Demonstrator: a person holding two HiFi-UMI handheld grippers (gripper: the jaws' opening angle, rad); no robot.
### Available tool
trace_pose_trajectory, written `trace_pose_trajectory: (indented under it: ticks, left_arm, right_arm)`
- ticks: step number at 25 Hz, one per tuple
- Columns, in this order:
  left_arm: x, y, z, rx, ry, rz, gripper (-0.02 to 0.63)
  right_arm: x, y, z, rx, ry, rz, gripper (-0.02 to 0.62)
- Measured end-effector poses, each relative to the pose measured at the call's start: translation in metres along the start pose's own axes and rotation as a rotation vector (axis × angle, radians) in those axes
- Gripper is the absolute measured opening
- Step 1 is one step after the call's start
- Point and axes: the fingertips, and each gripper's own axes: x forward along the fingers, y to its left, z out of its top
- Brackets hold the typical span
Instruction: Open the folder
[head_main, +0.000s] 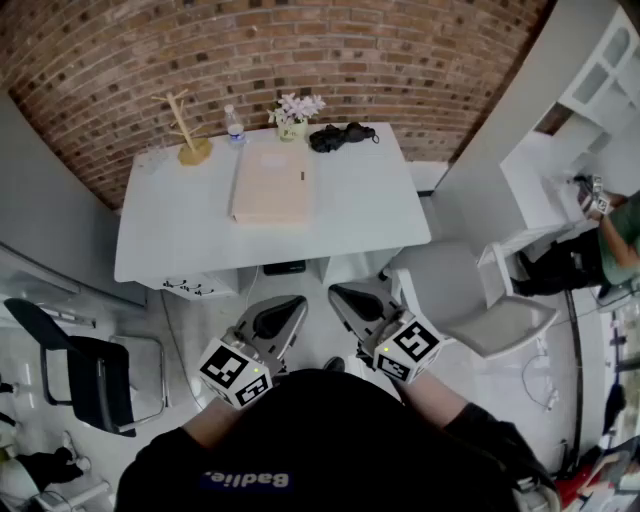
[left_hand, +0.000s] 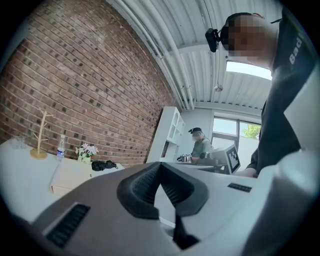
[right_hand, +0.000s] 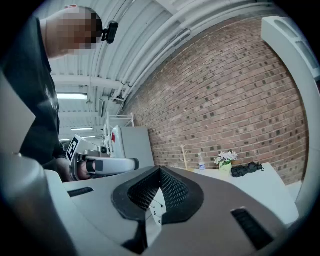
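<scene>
1. Head view: the folder (head_main: 271, 187) lies flat and closed about mid white surface (head_main: 370, 215). Behind it, by the brick wall, sit a wooden stand (head_main: 185, 128), a water bottle (head_main: 234, 127), flowers (head_main: 296, 113) and some black thing (head_main: 342, 135), can't tell what tbh.
2. Left tool (head_main: 285, 310) is clenched on nothing. Left gripper view shows the pads meeting at the tip, no object between them.
3. Right tool (head_main: 345, 298) looks the same in the right gripper view: tips together, empty.
4. Both tools are held low in front of the person, side by side and pointing roughly toward the surface, but well apart from it. Neither is anywhere near the folder.
5. Progress, imo: basically zero. The cover isn't lifted and nothing's touching it.
6. What's left is pretty much everything: get up to the surface, get a tool onto or under the cover's edge, prob steady the folder w/ the other, then swing the cover over.
</scene>
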Motion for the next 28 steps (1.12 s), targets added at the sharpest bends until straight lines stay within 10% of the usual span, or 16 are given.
trace_pose_trajectory:
  ticks: [28]
  left_arm:
    - [0.042,0.02,-0.017,0.026,0.006,0.124,0.002]
  right_arm:
    - [-0.018,-0.057,-0.022,0.052,0.031,0.034,0.028]
